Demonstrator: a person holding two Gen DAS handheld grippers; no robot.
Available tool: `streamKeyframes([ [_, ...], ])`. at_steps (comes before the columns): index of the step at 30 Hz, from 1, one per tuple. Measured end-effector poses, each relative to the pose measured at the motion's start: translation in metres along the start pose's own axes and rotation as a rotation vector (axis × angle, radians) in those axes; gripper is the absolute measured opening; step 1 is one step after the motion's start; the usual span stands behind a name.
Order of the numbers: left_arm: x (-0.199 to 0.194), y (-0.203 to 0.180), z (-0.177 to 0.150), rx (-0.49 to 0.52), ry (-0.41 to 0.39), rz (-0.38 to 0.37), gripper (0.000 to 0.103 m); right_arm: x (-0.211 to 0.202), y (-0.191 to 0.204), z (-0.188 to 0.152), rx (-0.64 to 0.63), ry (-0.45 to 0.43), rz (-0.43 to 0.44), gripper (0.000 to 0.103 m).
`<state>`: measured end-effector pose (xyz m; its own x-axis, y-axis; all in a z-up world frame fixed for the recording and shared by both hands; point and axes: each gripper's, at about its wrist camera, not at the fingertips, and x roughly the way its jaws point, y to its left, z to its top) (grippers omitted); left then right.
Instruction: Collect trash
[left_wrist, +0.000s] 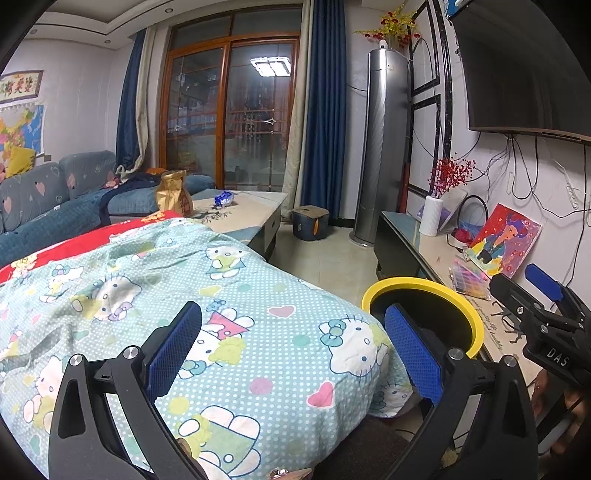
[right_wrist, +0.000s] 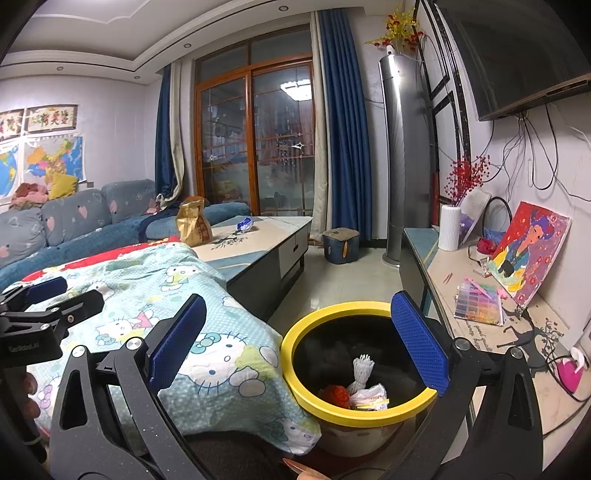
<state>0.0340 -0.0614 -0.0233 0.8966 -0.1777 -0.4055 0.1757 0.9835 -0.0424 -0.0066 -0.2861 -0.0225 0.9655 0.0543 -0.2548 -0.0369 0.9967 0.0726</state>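
Left gripper (left_wrist: 291, 347) open, empty, over Hello Kitty quilt (left_wrist: 229, 295). Right gripper (right_wrist: 299, 343) open, empty, above yellow-rimmed bin (right_wrist: 314, 402); foam net (right_wrist: 360, 373) and wrappers inside. Judged: between pickups. Next: reach 11 o'clock to coffee table (right_wrist: 273, 236) for brown paper bag (right_wrist: 194, 223), blue wrapper (right_wrist: 244, 223).

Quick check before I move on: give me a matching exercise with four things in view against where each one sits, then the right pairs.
Things:
1. brown paper bag
2. white foam net
3. white ribbed vase
4. blue wrapper

Places:
A. inside the yellow-rimmed bin
B. on the TV console, holding red berry stems
C. on the coffee table, near the sofa end
D. on the coffee table, toward the glass door

Pairs: 1-C, 2-A, 3-B, 4-D
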Motion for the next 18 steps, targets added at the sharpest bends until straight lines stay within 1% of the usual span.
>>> streamKeyframes([
  [1, 0.002, 0.0, 0.0, -0.003, 0.006, -0.001, 0.097, 0.002, -0.001, -0.001, 0.001, 0.015, 0.009, 0.092],
  [2, 0.004, 0.002, 0.0, -0.016, 0.029, -0.006, 0.097, 0.004, 0.0, -0.002, 0.002, 0.029, 0.018, 0.092],
  [5, 0.01, 0.021, -0.004, -0.11, 0.102, -0.016, 0.097, 0.007, 0.008, 0.005, 0.036, 0.06, 0.047, 0.092],
  [7, 0.005, 0.05, -0.008, -0.181, 0.137, 0.01, 0.097, 0.008, 0.025, 0.017, 0.042, 0.062, 0.116, 0.092],
  [9, -0.005, 0.084, -0.012, -0.233, 0.153, 0.07, 0.097, 0.013, 0.059, 0.035, 0.042, 0.08, 0.24, 0.092],
  [10, -0.012, 0.106, -0.015, -0.263, 0.158, 0.117, 0.097, 0.016, 0.077, 0.04, 0.035, 0.09, 0.293, 0.092],
  [12, -0.034, 0.169, -0.026, -0.33, 0.169, 0.291, 0.097, 0.025, 0.132, 0.05, -0.005, 0.135, 0.44, 0.092],
  [13, -0.048, 0.203, -0.033, -0.368, 0.174, 0.398, 0.097, 0.031, 0.175, 0.052, -0.041, 0.169, 0.528, 0.092],
  [14, -0.059, 0.231, -0.039, -0.399, 0.184, 0.482, 0.097, 0.038, 0.22, 0.051, -0.088, 0.225, 0.617, 0.092],
  [15, -0.071, 0.259, -0.046, -0.428, 0.201, 0.569, 0.097, 0.043, 0.253, 0.047, -0.127, 0.279, 0.684, 0.092],
  [16, -0.082, 0.287, -0.054, -0.458, 0.223, 0.657, 0.097, 0.049, 0.302, 0.038, -0.175, 0.358, 0.781, 0.092],
  [17, -0.097, 0.322, -0.066, -0.504, 0.252, 0.755, 0.097, 0.053, 0.331, 0.03, -0.2, 0.411, 0.828, 0.092],
  [18, -0.108, 0.349, -0.077, -0.54, 0.281, 0.815, 0.097, 0.057, 0.365, 0.019, -0.235, 0.473, 0.866, 0.092],
])
